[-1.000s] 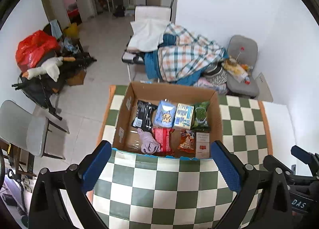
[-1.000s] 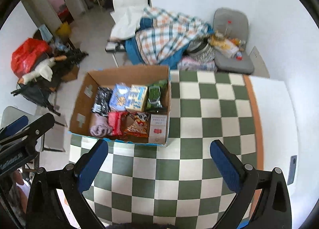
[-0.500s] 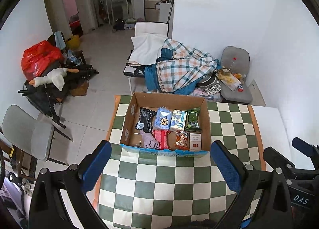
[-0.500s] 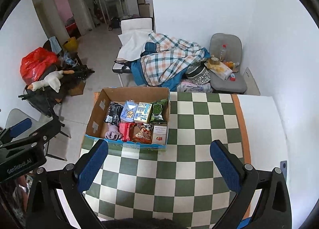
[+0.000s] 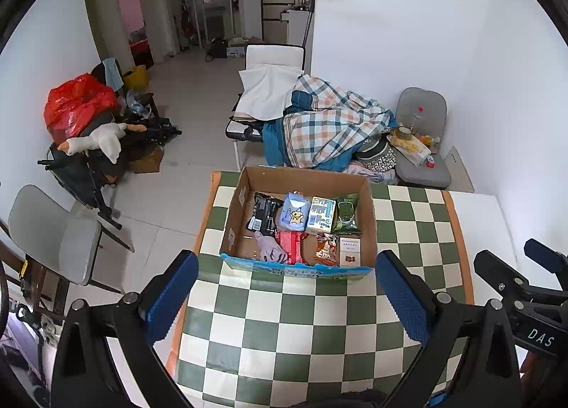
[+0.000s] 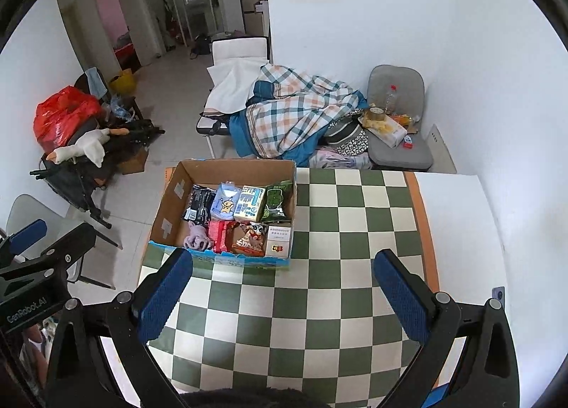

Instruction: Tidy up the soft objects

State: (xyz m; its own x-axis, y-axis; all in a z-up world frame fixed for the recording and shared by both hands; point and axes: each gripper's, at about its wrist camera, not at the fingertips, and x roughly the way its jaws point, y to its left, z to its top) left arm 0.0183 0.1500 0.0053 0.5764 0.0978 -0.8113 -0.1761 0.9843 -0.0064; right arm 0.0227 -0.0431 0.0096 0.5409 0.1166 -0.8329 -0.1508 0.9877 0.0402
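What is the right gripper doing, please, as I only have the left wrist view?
Observer: The right gripper is open and empty, over the checkered cloth, short of the cardboard box.
Operator: Thank you. Is anything hidden behind it?
Observer: Yes, a small blue-grey object at the right edge of the white tabletop; I cannot tell what it is.
Operator: And my left gripper?
Observer: It shows at that picture's left edge, left of the box, off the table.

Left gripper [image 5: 284,287]: black frame, blue textured pads [image 5: 169,290], silver screws behind each pad. Right gripper [image 6: 282,287]: identical; housing marked "DAS".
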